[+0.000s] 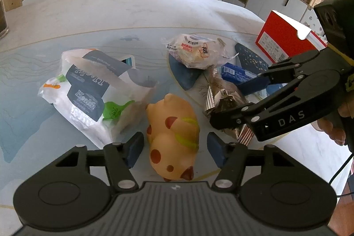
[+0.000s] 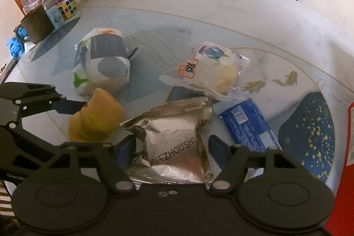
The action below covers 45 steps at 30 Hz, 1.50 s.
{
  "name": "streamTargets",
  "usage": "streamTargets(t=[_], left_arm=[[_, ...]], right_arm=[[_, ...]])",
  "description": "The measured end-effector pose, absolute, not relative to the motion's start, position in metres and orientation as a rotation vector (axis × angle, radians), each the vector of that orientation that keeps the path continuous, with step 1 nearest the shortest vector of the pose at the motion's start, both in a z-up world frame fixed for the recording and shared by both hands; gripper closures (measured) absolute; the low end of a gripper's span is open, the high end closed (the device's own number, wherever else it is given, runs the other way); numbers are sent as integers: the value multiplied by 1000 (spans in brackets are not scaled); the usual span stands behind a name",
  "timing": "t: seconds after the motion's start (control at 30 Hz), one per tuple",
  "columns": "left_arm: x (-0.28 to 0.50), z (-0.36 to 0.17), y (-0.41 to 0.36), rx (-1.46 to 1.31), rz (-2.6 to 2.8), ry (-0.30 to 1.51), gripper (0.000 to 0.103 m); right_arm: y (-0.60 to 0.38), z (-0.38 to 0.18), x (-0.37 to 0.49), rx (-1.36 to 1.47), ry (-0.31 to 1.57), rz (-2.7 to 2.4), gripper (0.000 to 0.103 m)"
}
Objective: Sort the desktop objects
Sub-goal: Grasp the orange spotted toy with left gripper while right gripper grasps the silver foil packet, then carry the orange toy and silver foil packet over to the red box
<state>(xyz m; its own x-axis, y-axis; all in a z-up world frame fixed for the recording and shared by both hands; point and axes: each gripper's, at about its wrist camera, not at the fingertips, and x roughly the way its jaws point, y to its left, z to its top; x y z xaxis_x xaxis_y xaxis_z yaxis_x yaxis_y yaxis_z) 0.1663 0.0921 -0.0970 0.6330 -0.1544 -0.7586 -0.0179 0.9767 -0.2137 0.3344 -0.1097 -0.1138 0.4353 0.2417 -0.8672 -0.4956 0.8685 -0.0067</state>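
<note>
The left tool (image 1: 174, 148) straddles a spotted toy pig (image 1: 173, 136), jaws spread; the right tool (image 2: 171, 148) brackets a silver snack packet (image 2: 174, 138), not yet pinching. Sorting looks barely begun: wrapped bread (image 2: 212, 70) and a blue packet (image 2: 245, 125) lie scattered on the surface (image 2: 221, 14).

Marble-look table (image 1: 110, 12); toy cat (image 1: 172, 136); tissue pack (image 1: 88, 92); foil packet (image 2: 174, 143); blue packet (image 2: 245, 123).

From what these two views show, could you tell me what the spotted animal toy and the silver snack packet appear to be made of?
Spotted animal toy: probably soft rubber or vinyl, with a smooth matte skin, rounded moulded shapes and painted-looking spots and stripes. Silver snack packet: looks like metallised foil or plastic film, shiny and crinkled, with crimped ends and printed lettering.
</note>
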Motion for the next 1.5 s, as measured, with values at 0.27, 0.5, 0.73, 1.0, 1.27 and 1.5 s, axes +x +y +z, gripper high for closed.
streamTargets(t=[0.27,0.5,0.73,1.0,1.27,1.5], left_arm=[[167,-96,94,-221,-73,888,56],[165,-94,92,-227,-94,885,57],[164,-89,86,-232,-110,875,58],[164,-79,77,-234,-128,861,58],[163,-60,62,-226,-145,834,58],[164,-41,44,-216,-170,799,58]], right_arm=[[-108,-111,332,-268,1028,459,43],[-121,-105,323,-244,1049,430,46],[-133,-95,314,-226,1043,408,47],[-147,-80,299,-204,1028,400,48],[-163,-56,282,-181,992,395,48],[-180,-35,268,-171,958,381,48]])
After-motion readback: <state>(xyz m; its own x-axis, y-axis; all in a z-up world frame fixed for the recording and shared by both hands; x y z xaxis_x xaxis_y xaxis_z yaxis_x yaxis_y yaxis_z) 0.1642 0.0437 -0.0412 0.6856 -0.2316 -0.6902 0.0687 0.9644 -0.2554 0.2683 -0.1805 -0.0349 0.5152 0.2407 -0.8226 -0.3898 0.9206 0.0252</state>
